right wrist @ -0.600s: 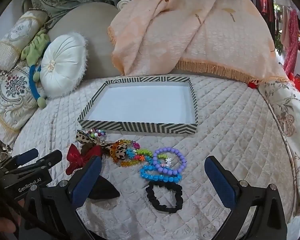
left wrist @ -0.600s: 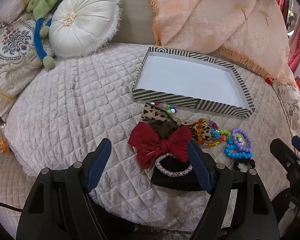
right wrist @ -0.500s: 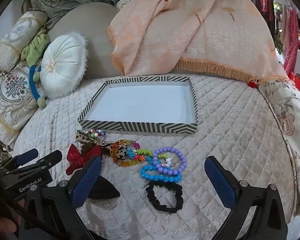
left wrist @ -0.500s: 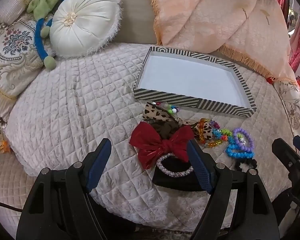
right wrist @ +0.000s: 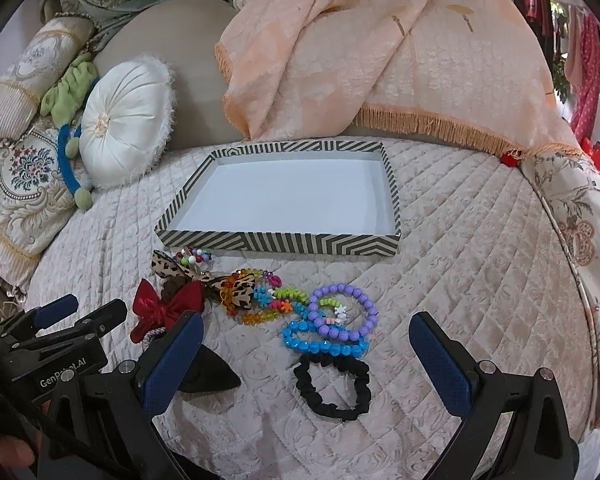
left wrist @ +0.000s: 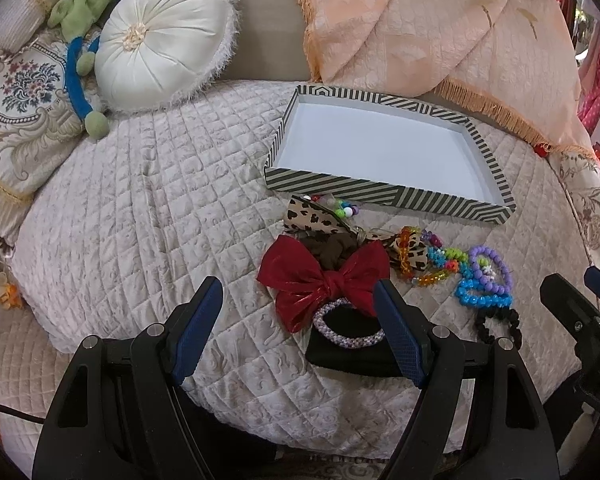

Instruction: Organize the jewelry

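Observation:
A striped tray [left wrist: 384, 190] [right wrist: 284, 242] with a white, empty floor sits on the quilted bed. In front of it lies a heap of accessories: a red bow [left wrist: 324, 278] [right wrist: 166, 304], a leopard bow [left wrist: 312, 218], a pearl bracelet [left wrist: 346, 326] on a black bow [left wrist: 348, 356], coloured bead bracelets [right wrist: 260, 300], a purple bracelet [right wrist: 346, 312], a blue bracelet [right wrist: 324, 342] and a black scrunchie [right wrist: 332, 388]. My left gripper [left wrist: 298, 332] is open, just before the red bow. My right gripper [right wrist: 306, 352] is open around the blue bracelet and scrunchie.
A round white cushion [left wrist: 160, 36] and a green and blue soft toy [left wrist: 82, 20] lie at the back left. A peach fringed throw [left wrist: 440, 24] hangs behind the tray. An embroidered pillow [left wrist: 16, 108] is at left. The bed edge falls away near me.
Almost nothing: the left view has shifted very slightly. Both grippers stay open and the objects lie as before.

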A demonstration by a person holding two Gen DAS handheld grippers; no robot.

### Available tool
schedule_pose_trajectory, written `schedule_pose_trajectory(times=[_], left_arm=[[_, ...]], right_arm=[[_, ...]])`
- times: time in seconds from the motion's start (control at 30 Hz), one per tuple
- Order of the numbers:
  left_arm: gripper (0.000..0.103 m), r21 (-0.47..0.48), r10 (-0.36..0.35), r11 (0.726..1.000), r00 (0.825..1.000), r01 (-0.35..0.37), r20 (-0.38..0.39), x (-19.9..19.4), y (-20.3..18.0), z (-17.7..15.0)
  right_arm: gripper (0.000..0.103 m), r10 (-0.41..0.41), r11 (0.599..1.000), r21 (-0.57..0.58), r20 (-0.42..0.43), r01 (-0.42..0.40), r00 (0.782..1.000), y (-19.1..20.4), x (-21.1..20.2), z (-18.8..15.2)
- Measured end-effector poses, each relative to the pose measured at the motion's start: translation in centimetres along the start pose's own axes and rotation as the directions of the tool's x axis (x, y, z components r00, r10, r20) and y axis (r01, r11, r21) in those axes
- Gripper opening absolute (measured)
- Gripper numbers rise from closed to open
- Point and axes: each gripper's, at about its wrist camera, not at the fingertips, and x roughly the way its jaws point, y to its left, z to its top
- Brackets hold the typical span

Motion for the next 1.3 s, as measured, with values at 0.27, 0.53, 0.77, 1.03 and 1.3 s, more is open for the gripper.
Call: schedule_pose_trajectory(times=[0.27, 0.53, 0.77, 1.03, 1.3], left_arm=[[0.078, 0.008, 0.007, 1.0, 1.0, -0.007, -0.008, 0.28, -0.07, -0.23], [0.078, 0.006, 0.019, 1.0, 1.0, -0.019, -0.004, 0.44, 0.18, -0.25], [0.078, 0.0, 0.021, 1.0, 1.0, -0.021, -0.001, 0.43, 0.3, -0.19], [0.078, -0.005, 0.028, 1.0, 0.999, -0.028, 0.017, 0.03, 0.43, -0.05], [0.078, -0.009, 0.031, 0.999, 0.999, -0.031, 0.017, 0.01, 0.43, -0.08]], right_arm=[[0.102, -0.018, 1.0, -0.02, -0.005, 0.018, 1.0, 0.05, 0.63, -0.38], [0.102, -0.019, 1.0, -0.019, 0.0, 0.019, 1.0, 0.0, 0.8, -0.54], [0.102, -0.045, 0.998, -0.041, -0.022, 0.044, 0.999, -0.09, 0.8, -0.41], [0.102, -0.042, 0.998, -0.042, -0.045, 0.04, 0.998, -0.22, 0.58, -0.4], [0.102, -0.013, 0.999, -0.032, -0.04, 0.012, 0.999, -0.28, 0.61, -0.47]])
